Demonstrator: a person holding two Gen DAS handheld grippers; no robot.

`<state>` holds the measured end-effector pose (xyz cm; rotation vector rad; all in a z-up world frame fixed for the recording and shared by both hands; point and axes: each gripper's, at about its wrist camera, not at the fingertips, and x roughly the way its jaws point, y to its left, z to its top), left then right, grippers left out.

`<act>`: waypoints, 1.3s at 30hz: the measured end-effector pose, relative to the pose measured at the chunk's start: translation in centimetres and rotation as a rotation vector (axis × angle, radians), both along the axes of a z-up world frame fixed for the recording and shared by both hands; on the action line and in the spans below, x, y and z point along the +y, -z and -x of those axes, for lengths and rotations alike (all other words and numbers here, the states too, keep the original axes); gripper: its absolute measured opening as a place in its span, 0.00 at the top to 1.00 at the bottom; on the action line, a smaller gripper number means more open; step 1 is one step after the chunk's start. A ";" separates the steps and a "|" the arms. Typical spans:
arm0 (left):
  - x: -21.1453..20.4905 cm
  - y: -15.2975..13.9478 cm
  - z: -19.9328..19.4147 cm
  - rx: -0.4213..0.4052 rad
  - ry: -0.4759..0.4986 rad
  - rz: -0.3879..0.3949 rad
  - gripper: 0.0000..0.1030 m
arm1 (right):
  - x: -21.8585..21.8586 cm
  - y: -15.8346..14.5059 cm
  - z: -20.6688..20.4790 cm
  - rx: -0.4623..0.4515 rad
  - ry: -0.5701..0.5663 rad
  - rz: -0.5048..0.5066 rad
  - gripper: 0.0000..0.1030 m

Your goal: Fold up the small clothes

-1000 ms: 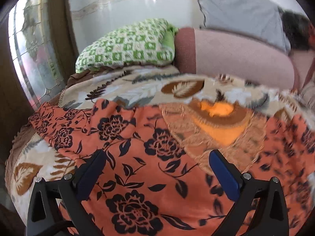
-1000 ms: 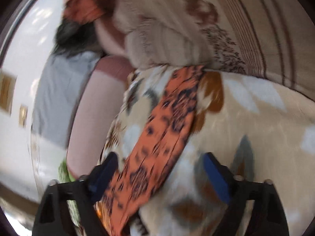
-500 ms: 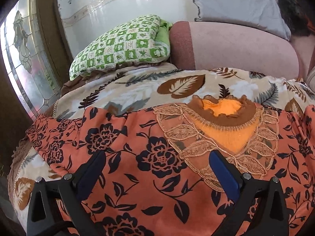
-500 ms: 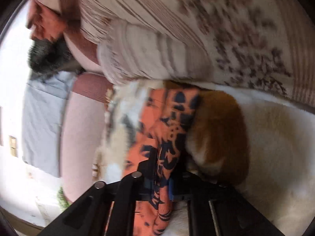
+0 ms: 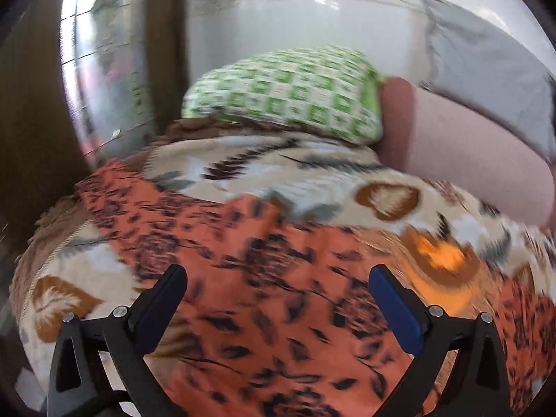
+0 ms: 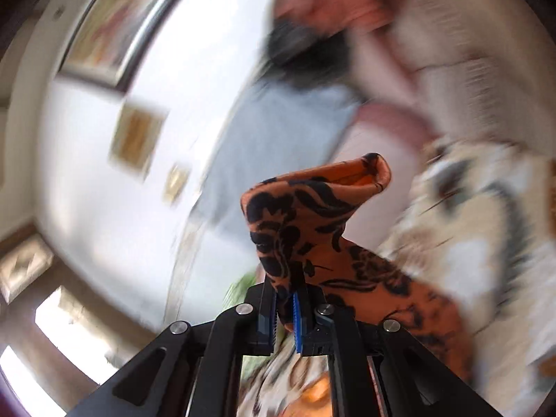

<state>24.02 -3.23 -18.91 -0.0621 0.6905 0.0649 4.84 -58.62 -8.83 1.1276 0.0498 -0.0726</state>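
An orange garment with black flowers [image 5: 264, 278] lies spread over a leaf-patterned blanket [image 5: 264, 173]; its embroidered neckline [image 5: 438, 260] is at the right. My left gripper [image 5: 274, 288] hovers open above the cloth, nothing between its blue pads. In the right wrist view my right gripper [image 6: 285, 302] is shut on a sleeve or corner of the same orange garment [image 6: 312, 215], lifted clear of the bed, the cloth bunching up above the fingers and trailing down to the right.
A green checked pillow [image 5: 288, 93] and a pink bolster [image 5: 462, 149] lie at the bed's head against a white wall. A dark wooden frame [image 5: 31, 121] stands left. A person in a striped beige top [image 6: 469, 34] is close at the right.
My right gripper closed on the orange cloth's edge and rose with it, swinging up towards the wall. My left gripper stayed open and shifted, so the garment now sits further right in its view.
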 end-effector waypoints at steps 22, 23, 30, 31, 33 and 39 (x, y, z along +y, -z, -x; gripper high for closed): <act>12.6 -0.4 -2.6 0.076 -0.228 0.059 0.00 | 40.0 17.2 -26.9 0.564 -0.923 0.204 0.82; 12.5 -0.3 -2.6 0.083 -0.216 0.061 0.00 | 40.1 15.7 -25.2 0.538 -0.920 0.211 0.82; 10.2 0.9 -3.1 0.158 -0.052 0.142 0.00 | 32.6 11.1 -17.9 0.463 -0.660 0.293 0.82; 9.5 1.2 -3.1 0.170 -0.025 0.153 0.00 | 31.0 11.4 -17.1 0.460 -0.618 0.280 0.82; 7.7 1.8 -3.2 0.189 0.040 0.164 0.00 | 27.0 12.3 -15.2 0.445 -0.519 0.216 0.82; 0.6 3.6 -3.5 0.207 0.193 0.047 0.07 | 16.1 17.3 -9.2 0.322 -0.251 -0.079 0.82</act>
